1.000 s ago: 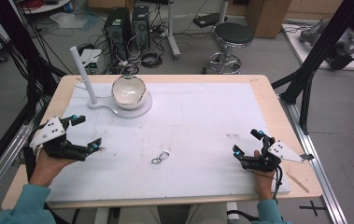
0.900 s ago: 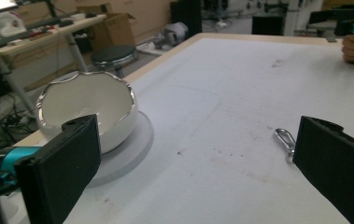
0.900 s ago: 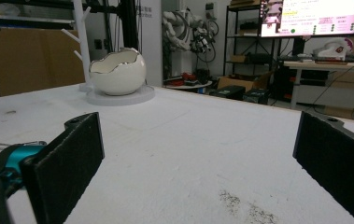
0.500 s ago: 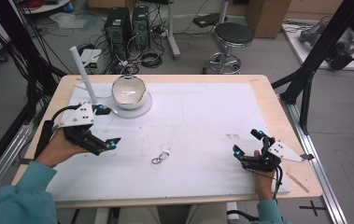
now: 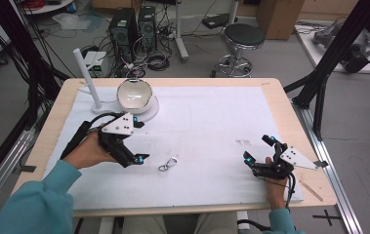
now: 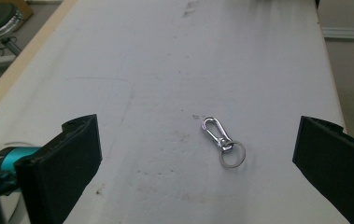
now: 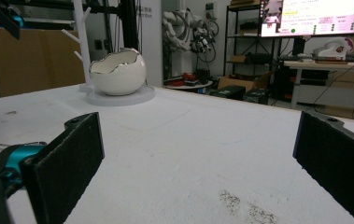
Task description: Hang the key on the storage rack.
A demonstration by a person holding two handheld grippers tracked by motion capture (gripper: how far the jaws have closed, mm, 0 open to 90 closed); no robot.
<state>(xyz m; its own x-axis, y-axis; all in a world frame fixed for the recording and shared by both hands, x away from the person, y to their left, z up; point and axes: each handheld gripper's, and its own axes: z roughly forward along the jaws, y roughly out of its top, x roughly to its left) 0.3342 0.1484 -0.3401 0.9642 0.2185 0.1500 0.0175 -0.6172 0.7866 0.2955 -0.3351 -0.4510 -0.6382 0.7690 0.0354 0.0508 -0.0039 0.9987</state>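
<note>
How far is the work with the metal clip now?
Nothing looks finished: the clip lies flat on the white mat, untouched. In hand: the left gripper hovers beside it, open, fingers apart. Left to do: closing on the clip and lifting it. The right gripper rests open, far off.

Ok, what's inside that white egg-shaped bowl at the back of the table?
From the high view, the white egg-shaped bowl shows a pale, bare-looking inner wall, with nothing visible inside. Its jagged rim hides the near part of the bottom, so something small there cannot be ruled out. It sits on a round white base.
</note>
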